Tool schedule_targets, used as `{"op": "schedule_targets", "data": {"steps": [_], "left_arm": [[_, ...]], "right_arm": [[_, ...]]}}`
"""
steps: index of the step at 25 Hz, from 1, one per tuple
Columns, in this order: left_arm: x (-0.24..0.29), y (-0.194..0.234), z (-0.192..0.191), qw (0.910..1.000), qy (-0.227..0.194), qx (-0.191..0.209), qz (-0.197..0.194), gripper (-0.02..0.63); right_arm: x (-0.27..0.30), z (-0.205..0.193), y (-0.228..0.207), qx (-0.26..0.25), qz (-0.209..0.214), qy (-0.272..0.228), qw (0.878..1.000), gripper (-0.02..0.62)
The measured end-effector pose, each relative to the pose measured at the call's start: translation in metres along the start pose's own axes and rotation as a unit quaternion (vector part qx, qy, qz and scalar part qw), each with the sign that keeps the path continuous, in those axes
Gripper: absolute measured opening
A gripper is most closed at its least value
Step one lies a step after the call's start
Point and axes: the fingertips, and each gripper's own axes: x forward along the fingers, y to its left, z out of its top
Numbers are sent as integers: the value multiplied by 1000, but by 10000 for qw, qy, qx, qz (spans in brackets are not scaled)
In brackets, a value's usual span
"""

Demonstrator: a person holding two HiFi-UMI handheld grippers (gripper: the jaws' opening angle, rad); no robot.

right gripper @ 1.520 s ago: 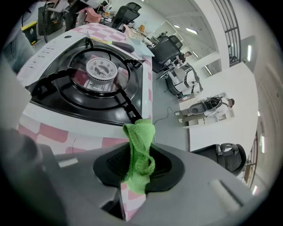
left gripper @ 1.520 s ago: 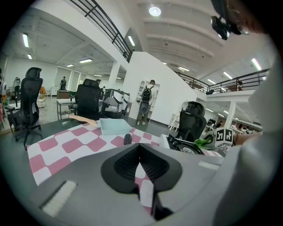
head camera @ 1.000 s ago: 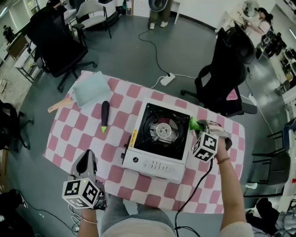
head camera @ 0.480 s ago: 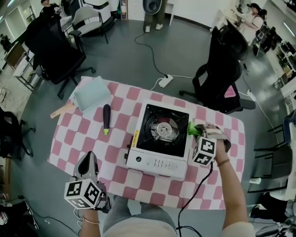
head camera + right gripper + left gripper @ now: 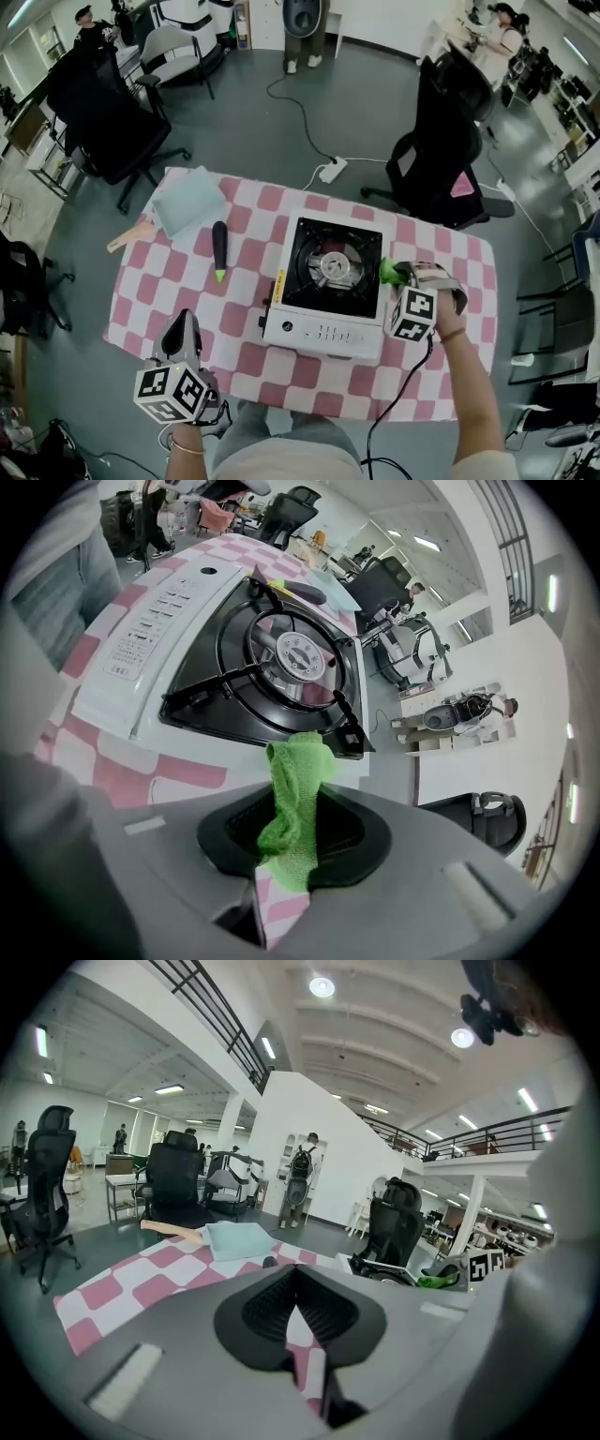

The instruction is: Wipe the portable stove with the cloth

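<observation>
The right tongs are shut tight on the green cloth. The cloth hangs at the right edge of the stove, just by its black top. Hardly anything has changed since a moment ago: the cloth sits in nearly the same spot and has not gone across the black part. So I think the wiping is only starting, and most of the stove is left to do. The left tongs are closed with nothing in them. They wait at the near side of the bench, away from the stove.
</observation>
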Motion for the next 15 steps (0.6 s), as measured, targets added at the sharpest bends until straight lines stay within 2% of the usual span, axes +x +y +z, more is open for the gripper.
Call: {"op": "schedule_targets", "data": {"steps": [15], "left_arm": [[15,-12,15,9991,-69,-19,-429,0]], "right_arm": [[-18,2,32,-213,127,69,9997,83]]}}
